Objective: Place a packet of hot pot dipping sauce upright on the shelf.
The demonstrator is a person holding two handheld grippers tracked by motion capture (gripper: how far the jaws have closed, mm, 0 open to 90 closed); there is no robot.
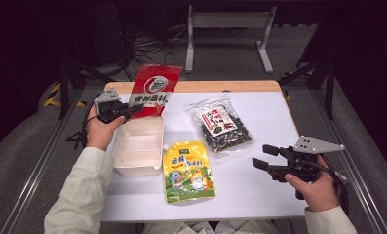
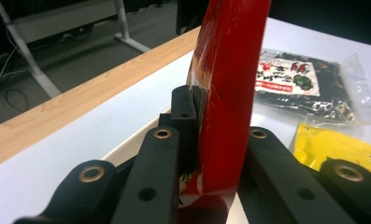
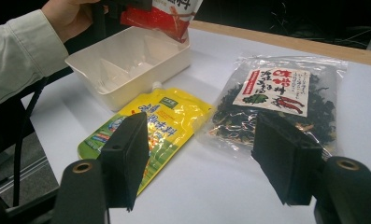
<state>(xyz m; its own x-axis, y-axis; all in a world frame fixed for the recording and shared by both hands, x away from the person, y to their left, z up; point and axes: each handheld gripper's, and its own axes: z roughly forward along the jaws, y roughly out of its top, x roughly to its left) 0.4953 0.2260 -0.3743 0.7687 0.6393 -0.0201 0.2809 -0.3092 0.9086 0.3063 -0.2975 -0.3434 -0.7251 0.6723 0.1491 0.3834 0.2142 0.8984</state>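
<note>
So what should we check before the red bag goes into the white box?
1. Left claw shut on the red bag: ok.
2. Red bag above the white box: ok, its lower edge hangs over the far end.
3. White box free inside: ok, nothing in it.
4. Right claw out of the way: ok, open and holding nothing, apart from the box.
5. Yellow pouch clear of the box: cannot tell, its spout lies right at the wall.

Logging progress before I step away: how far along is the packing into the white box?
Nothing lies in the white box yet. In hand: the left gripper holds the red pouch over it. Left on the table: yellow pouch and clear bag; right gripper open, empty.
</note>
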